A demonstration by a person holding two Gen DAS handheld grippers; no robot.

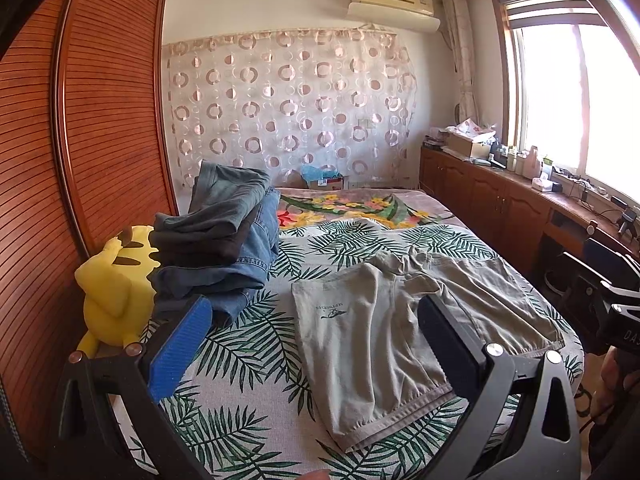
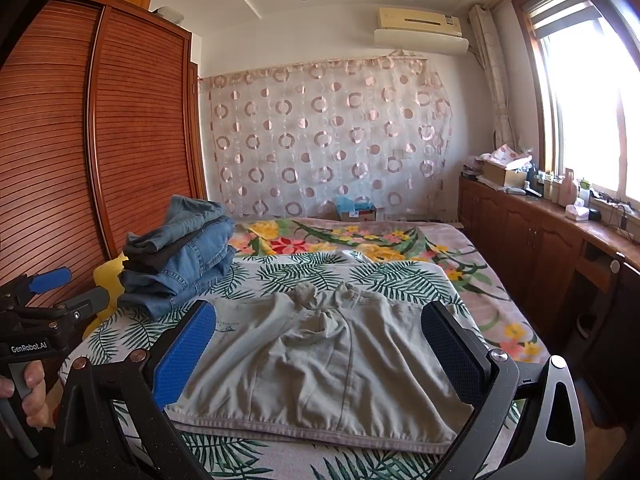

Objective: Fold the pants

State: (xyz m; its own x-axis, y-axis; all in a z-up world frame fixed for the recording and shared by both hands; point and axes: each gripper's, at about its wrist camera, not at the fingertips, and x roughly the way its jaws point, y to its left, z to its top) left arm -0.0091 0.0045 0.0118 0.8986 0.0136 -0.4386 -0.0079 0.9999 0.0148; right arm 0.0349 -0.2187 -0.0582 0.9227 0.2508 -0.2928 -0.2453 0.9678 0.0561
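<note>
You held left hand-held gripper and right hand-held gripper released above khaki pants beside jeans stack; fold not begun. Next: grip waistband corners.

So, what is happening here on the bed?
A person holds a two-finger gripper in each hand above a bed with a palm-leaf sheet. Khaki pants lie there, waistband toward the cameras, apparently already folded short. The left gripper and the right gripper both hover open, gripping nothing. A stack of folded jeans sits at the bed's left side, next to a yellow plush toy.
</note>
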